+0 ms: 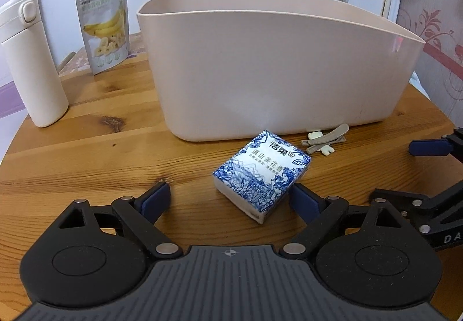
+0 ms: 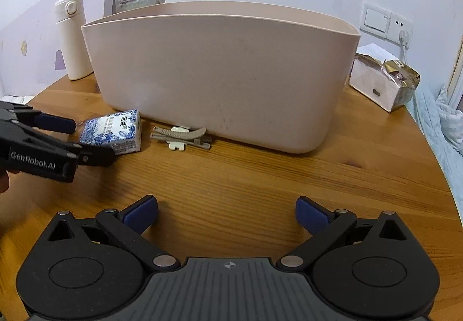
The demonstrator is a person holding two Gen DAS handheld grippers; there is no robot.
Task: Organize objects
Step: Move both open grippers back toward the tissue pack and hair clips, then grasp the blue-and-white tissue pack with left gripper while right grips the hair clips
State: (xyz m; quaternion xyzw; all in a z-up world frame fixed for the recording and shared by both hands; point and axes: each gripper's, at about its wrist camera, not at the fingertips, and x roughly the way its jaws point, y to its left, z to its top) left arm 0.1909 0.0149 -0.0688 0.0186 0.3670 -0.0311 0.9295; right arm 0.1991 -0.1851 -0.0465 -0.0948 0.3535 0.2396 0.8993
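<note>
1. A left tool hangs low over a round wooden desk with its blue-padded fingers spread wide on either side of a blue-and-white tissue pack. The right-hand pad sits just beside the pack's near corner, the left-hand pad well apart from it; nothing is gripped yet.

2. The tissue pack lies flat on the desk, turned at an angle to the tool, just in front of a tall beige plastic bin that appears to be where loose items belong.

3. The right tool waits released and empty over bare wood, facing the bin's front wall.

4. Beside the pack, close against the foot of the bin, lie grey hair clips tangled with a small white piece. A white flask and a banana-chip pouch stand to the left; a wrapped paper parcel rests at the bin's right end.

5. Judged from here, the step in hand is closing on the pack. It would go best if the tool shifted right to centre the pack, squared up to its long sides, then squeezed gently: soft tissue will give under hard pressure. The bin wall is high, so a clear lift would be needed before release.
</note>
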